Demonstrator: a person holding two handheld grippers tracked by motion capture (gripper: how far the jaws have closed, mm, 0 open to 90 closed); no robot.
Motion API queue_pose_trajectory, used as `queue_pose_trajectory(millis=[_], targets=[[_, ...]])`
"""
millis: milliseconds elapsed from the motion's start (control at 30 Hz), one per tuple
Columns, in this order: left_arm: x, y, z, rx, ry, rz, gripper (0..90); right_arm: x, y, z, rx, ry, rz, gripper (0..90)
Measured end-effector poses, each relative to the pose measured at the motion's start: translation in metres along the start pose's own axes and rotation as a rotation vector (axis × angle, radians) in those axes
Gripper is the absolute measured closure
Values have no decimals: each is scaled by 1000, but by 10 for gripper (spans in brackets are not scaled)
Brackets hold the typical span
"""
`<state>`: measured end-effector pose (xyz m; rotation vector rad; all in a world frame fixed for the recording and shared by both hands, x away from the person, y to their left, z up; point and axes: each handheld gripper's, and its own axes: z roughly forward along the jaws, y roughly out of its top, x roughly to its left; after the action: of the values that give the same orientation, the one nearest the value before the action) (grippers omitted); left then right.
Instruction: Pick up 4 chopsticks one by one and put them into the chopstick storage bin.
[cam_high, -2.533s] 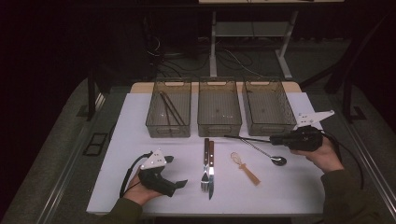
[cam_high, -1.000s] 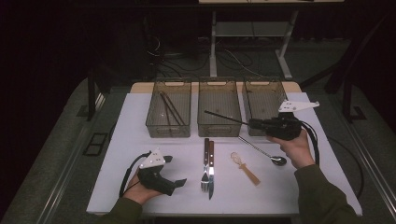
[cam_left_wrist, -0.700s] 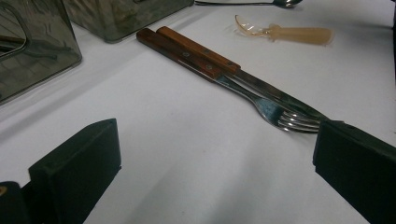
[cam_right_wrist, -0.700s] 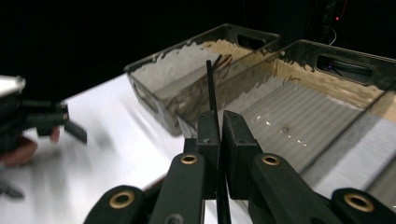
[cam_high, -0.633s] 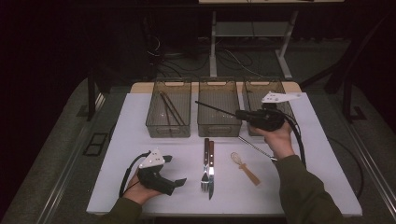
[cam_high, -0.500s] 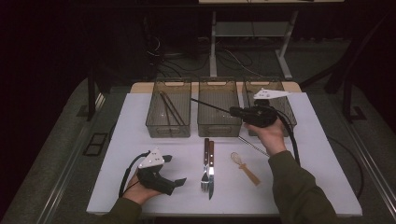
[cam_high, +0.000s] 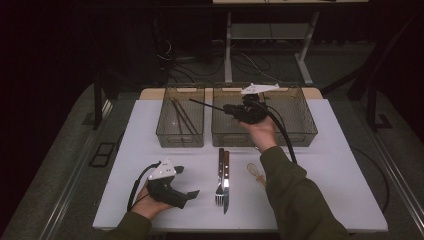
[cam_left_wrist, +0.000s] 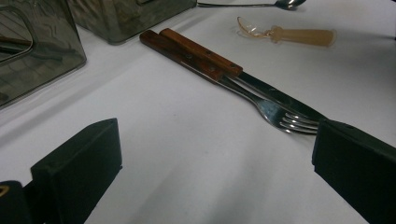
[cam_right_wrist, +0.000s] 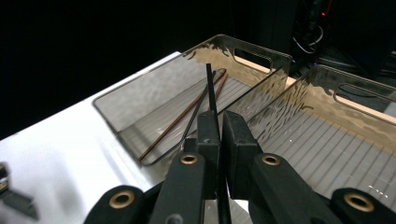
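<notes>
My right gripper (cam_high: 229, 109) hovers over the middle bin (cam_high: 222, 135), shut on a thin black chopstick (cam_high: 206, 104). The chopstick juts out leftward, and its tip hangs over the left bin (cam_high: 165, 134). In the right gripper view the chopstick (cam_right_wrist: 210, 88) is pinched between the closed jaws of the right gripper (cam_right_wrist: 220, 128). A brown chopstick (cam_right_wrist: 182, 117) and a dark one lie in the bin below it. My left gripper (cam_high: 187, 182) rests on the table at the front left, open. In its own view the left gripper (cam_left_wrist: 217, 140) holds nothing.
A wooden-handled fork (cam_left_wrist: 280, 116) and knife (cam_left_wrist: 201, 49) lie side by side mid-table, with a clear plastic spoon (cam_left_wrist: 285, 35) beyond them and a metal spoon (cam_left_wrist: 280, 3) farther off. A third bin (cam_high: 300, 117) stands at the right, behind the white table top (cam_high: 340, 165).
My right gripper has carried the black chopstick leftward and away from me, from over the right bin to over the middle bin. The left gripper stayed put.
</notes>
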<state>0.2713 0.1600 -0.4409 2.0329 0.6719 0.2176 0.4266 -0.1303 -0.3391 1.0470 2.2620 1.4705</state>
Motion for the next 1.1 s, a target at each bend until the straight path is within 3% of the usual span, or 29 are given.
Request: queue_pose_trajectory(millis=[367, 667, 1100], targets=[[0, -1, -1, -2, 0, -9, 2, 9, 17, 63, 55, -44, 1, 858], [-1, 0, 0, 2, -10, -5, 3, 27, 25, 112, 122, -64, -19, 858], [0, 1, -1, 2, -17, -6, 6, 44, 31, 148, 197, -120, -56, 836]])
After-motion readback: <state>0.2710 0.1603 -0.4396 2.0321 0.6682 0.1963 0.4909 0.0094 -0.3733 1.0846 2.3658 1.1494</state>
